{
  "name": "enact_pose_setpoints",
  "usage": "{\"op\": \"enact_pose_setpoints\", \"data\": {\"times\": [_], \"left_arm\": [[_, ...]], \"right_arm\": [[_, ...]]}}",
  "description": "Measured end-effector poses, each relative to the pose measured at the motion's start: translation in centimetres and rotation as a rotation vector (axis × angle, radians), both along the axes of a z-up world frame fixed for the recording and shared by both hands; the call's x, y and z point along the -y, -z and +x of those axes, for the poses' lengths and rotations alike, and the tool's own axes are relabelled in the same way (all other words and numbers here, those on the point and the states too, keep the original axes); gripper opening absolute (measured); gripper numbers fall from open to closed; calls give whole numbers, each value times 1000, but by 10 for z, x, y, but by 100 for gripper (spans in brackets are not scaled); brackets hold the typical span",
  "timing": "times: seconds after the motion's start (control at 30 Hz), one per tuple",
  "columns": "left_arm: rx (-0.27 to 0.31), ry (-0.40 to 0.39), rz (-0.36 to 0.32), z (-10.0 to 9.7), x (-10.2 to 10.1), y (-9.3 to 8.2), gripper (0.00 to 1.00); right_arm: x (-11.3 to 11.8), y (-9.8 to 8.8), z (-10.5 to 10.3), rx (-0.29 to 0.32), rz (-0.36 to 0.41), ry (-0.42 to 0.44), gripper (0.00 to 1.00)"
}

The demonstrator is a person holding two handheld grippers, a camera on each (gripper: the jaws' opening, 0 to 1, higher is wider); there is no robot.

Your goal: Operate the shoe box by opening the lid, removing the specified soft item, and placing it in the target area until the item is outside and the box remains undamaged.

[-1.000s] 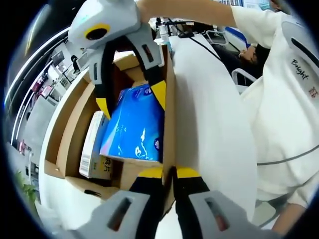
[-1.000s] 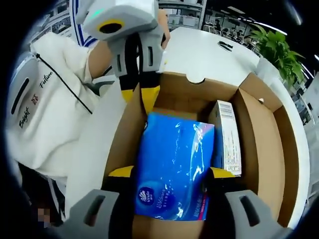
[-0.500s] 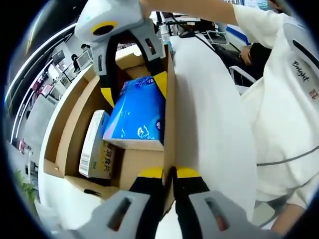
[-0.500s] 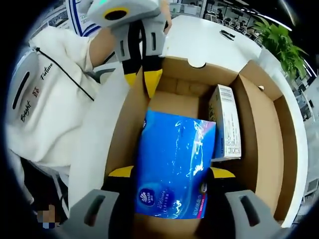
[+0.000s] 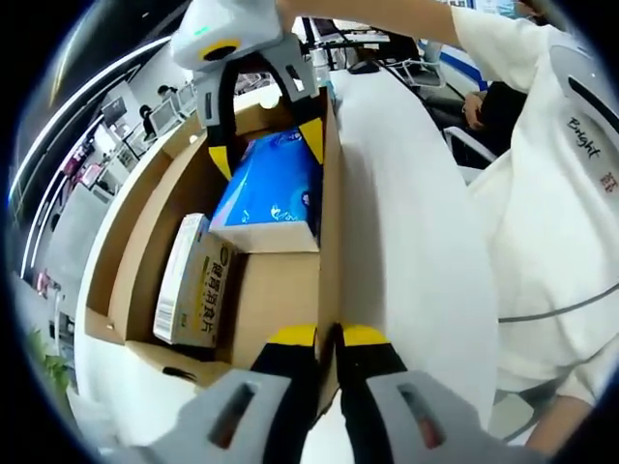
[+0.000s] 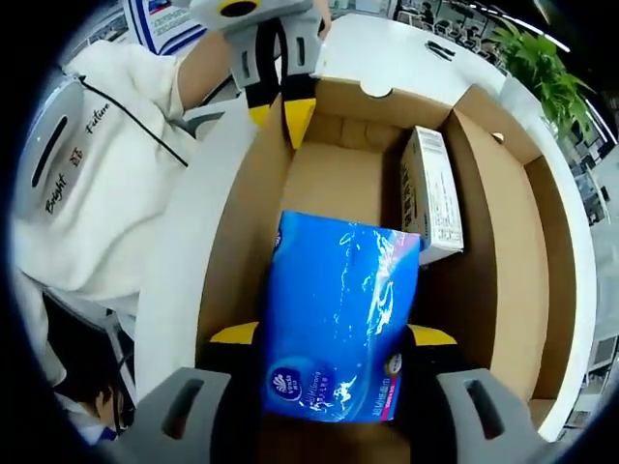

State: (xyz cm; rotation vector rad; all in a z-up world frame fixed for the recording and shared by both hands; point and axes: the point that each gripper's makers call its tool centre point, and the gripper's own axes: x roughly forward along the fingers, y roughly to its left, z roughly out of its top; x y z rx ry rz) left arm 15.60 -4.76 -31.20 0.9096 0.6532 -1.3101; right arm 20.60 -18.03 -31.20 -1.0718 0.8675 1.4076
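Over the open box, the right gripper pinches the blue pack just above the floor while the left gripper, pressed on the wall, steadies it: lift straight, clear of the small carton.

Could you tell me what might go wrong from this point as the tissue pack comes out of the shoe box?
1. The right gripper holds the blue tissue pack by one end; the soft wrapper could slip or tear.
2. The left gripper is clamped on the thin shoe box wall; pulling could bend or crease the cardboard.
3. The small carton lies right beside the pack and might be dragged along.
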Motion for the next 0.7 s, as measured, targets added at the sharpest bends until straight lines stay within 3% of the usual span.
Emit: {"op": "enact_pose_setpoints", "data": {"times": [0.53,0.7], "left_arm": [[8,10,-2,0,0,0,6],[9,9,5,0,0,0,6]], "right_arm": [[10,1,6,17,-64,20,61],[-1,6,7,-21,-28,74,66]]}}
